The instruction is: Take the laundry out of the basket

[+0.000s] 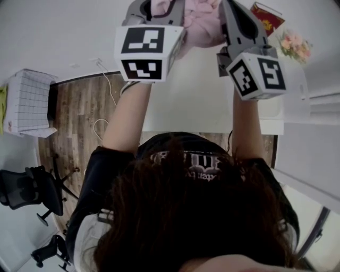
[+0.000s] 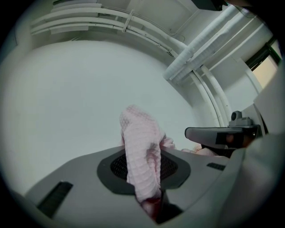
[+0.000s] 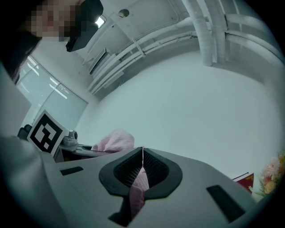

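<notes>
Both grippers are raised high and hold one pink waffle-knit cloth (image 1: 201, 25) stretched between them. My left gripper (image 1: 159, 7) is shut on one end; in the left gripper view the cloth (image 2: 140, 149) stands up from between the jaws (image 2: 144, 171). At the other end my right gripper (image 1: 236, 17) is shut too. A thin fold of the cloth (image 3: 139, 180) is pinched between its dark pads (image 3: 153, 168), and the rest bunches (image 3: 116, 140) toward the left gripper. A white grid laundry basket (image 1: 27, 102) stands on the floor far to the left, well below both grippers.
A white table (image 1: 202, 106) lies under the raised arms, with a red booklet (image 1: 268, 17) and pink flowers (image 1: 297, 45) at its far right. A black office chair (image 1: 33, 192) stands on the wooden floor (image 1: 79, 127). White pipes (image 2: 200, 49) run along the ceiling.
</notes>
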`<state>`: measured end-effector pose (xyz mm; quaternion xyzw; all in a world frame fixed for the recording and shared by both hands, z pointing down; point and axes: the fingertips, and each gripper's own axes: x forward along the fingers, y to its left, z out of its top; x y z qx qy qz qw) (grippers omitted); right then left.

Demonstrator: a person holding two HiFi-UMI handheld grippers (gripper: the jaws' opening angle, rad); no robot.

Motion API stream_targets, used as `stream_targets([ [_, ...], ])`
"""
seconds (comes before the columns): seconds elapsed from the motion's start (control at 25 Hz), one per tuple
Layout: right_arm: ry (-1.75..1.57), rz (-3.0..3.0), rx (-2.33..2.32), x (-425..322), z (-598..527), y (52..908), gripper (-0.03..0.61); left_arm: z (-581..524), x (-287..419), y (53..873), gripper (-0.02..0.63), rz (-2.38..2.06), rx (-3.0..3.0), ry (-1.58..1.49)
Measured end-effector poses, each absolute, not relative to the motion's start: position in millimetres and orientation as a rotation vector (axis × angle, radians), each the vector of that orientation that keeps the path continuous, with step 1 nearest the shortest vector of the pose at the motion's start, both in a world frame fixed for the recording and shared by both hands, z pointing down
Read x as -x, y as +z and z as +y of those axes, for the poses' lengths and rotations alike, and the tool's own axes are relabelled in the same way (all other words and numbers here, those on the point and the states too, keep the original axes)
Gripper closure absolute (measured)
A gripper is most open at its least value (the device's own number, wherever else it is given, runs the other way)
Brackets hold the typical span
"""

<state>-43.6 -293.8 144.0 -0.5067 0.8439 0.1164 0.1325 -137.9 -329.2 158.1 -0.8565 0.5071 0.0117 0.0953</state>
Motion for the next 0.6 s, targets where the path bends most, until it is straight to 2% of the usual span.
stream_targets([
  [0.6,0.257,2.526,1.48,75,-306,200,0.549,-326,167,211,0.523,1.571,2.521,0.035],
])
